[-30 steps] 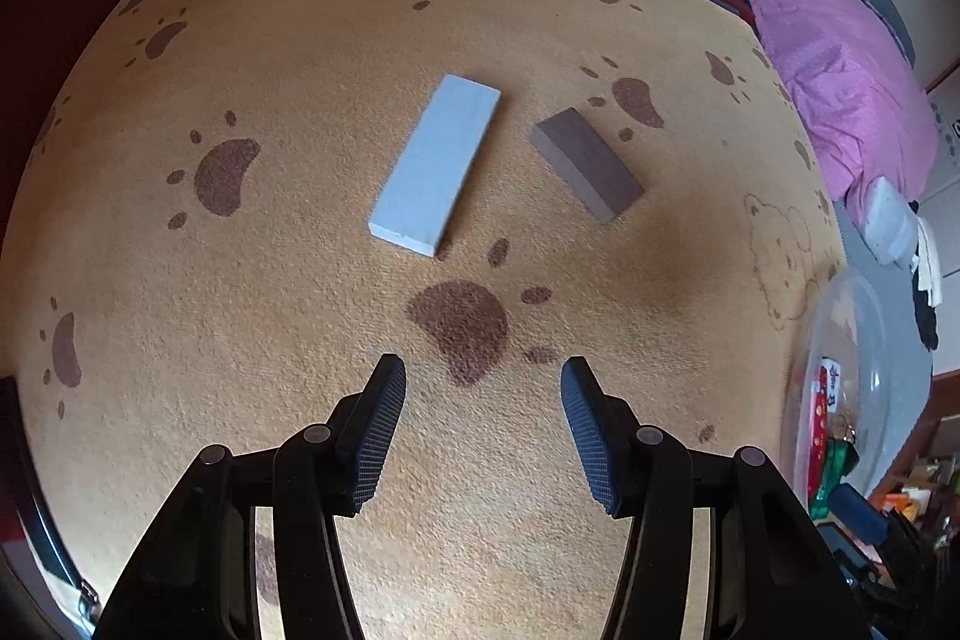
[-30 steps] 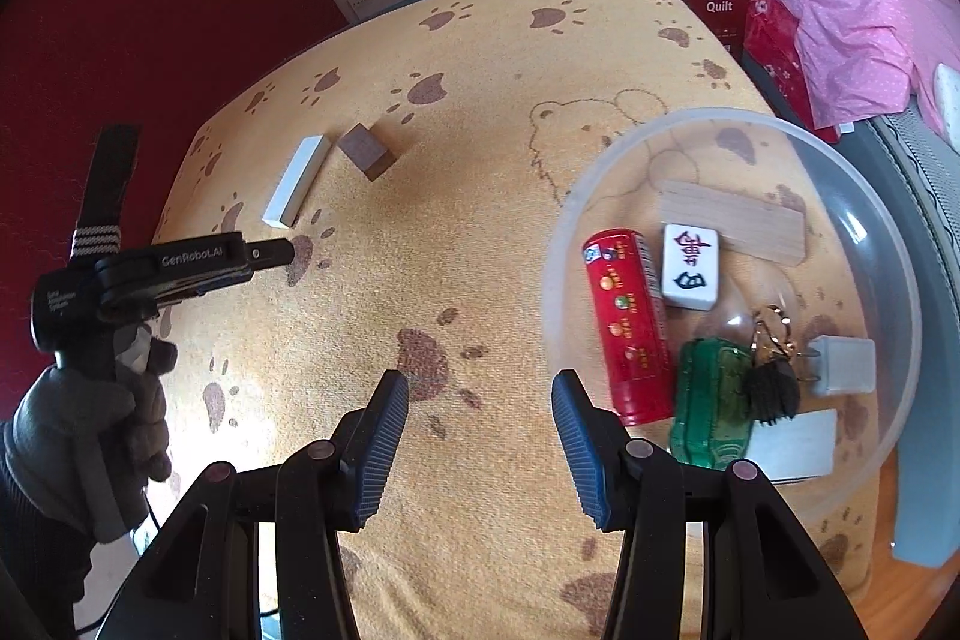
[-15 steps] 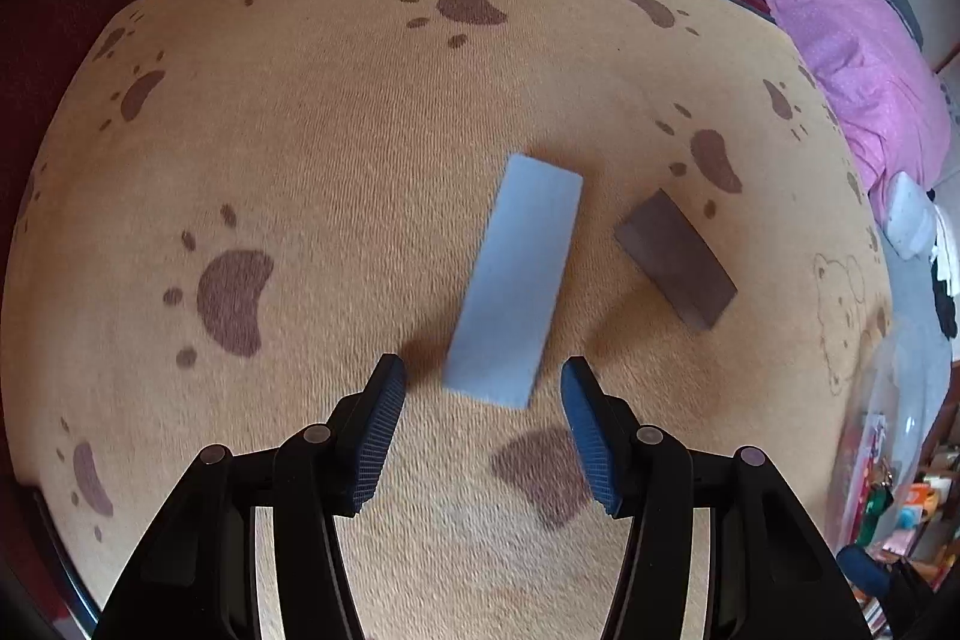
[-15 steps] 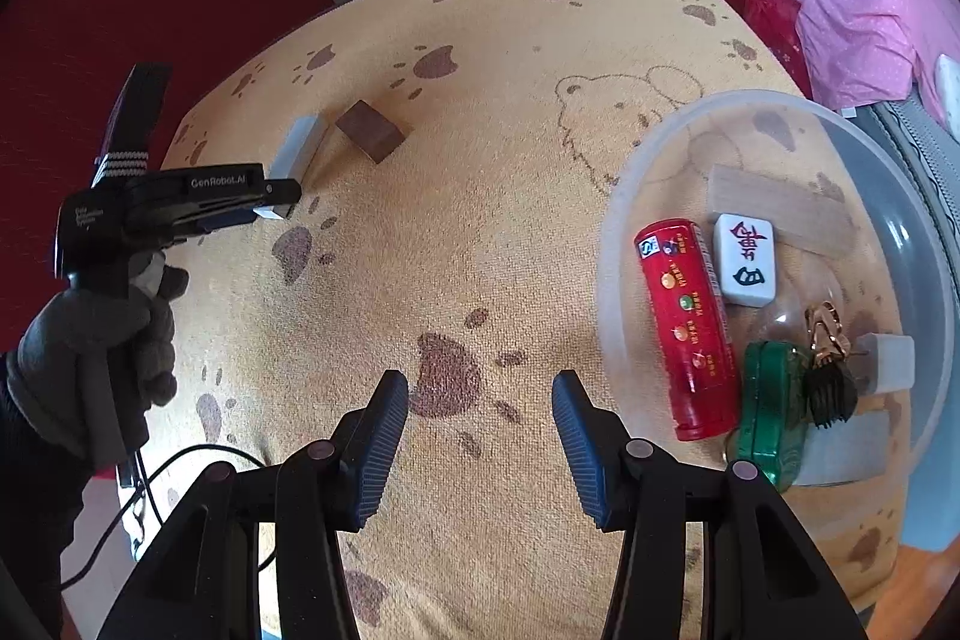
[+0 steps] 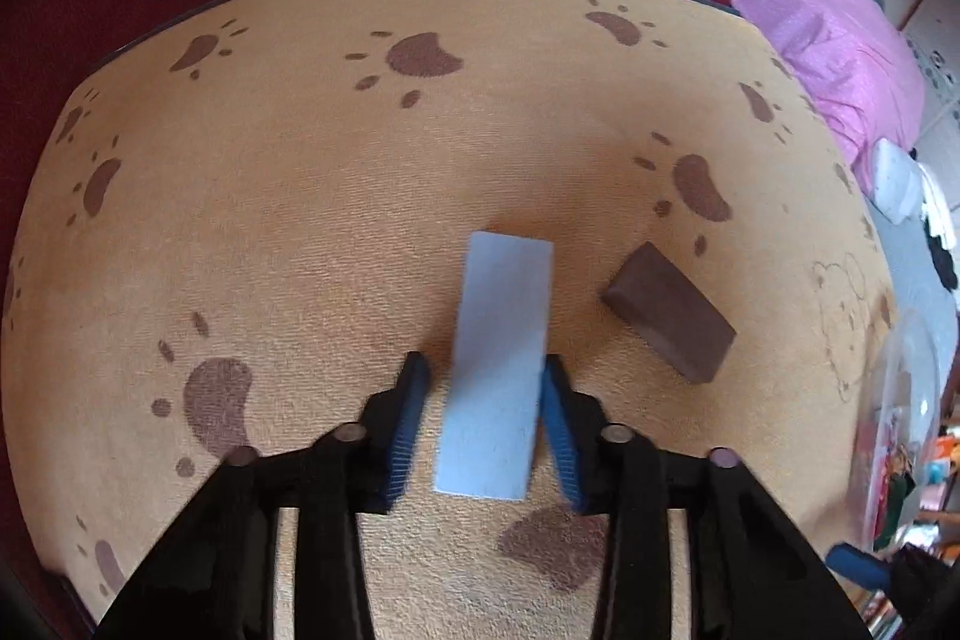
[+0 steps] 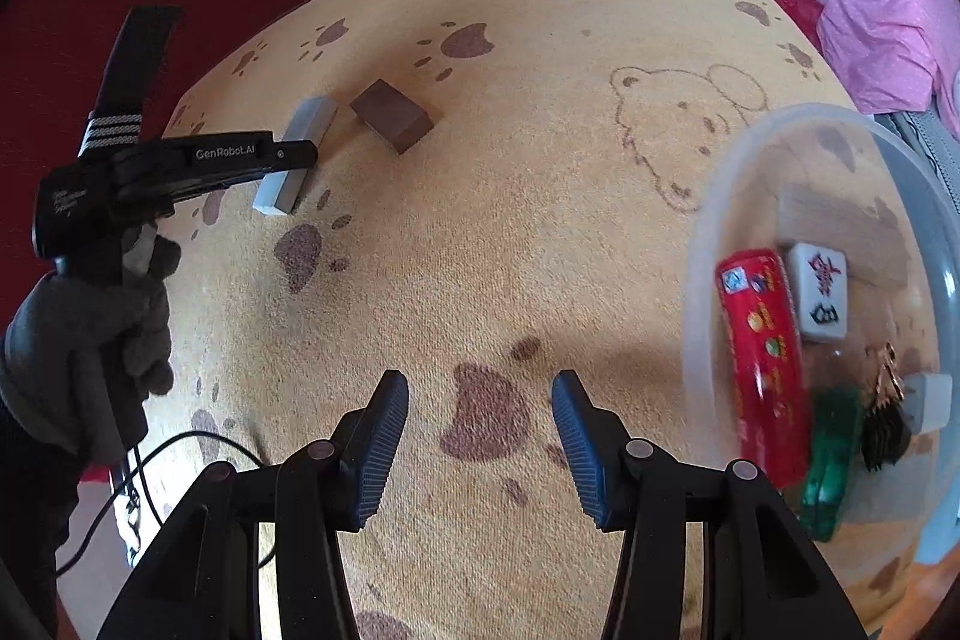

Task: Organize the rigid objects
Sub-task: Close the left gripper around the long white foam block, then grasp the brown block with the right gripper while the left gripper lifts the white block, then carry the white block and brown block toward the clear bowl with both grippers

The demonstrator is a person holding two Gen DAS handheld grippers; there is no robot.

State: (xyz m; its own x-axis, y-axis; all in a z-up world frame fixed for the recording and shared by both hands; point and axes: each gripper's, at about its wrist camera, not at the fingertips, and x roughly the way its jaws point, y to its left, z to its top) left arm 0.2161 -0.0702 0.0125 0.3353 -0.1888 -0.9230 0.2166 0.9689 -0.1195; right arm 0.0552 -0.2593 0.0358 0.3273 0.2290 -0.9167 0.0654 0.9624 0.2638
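Observation:
A light blue block (image 5: 501,370) lies on the orange paw-print mat (image 5: 300,250), lengthwise between the fingers of my left gripper (image 5: 483,370). The jaws are closing on it: the right pad sits against its side and the left pad is a hair away. A dark brown block (image 5: 669,319) lies just to its right, apart from it. In the right wrist view the left gripper (image 6: 300,154) reaches over the blue block (image 6: 312,118), held by a gloved hand (image 6: 90,340). My right gripper (image 6: 480,388) hangs open over bare mat, nothing between its fingers.
A clear plastic bowl (image 6: 693,292) at the right holds a red tube (image 6: 765,364), a mahjong tile (image 6: 819,289), a wooden block (image 6: 840,232), a green item (image 6: 831,460) and keys (image 6: 882,418). Pink bedding (image 5: 840,58) lies beyond the mat. A cable (image 6: 174,445) trails at lower left.
The left gripper came forward over the blue block, which now lies between its fingers, and the jaws narrowed around it. The right gripper shifted left, away from the bowl, still open.

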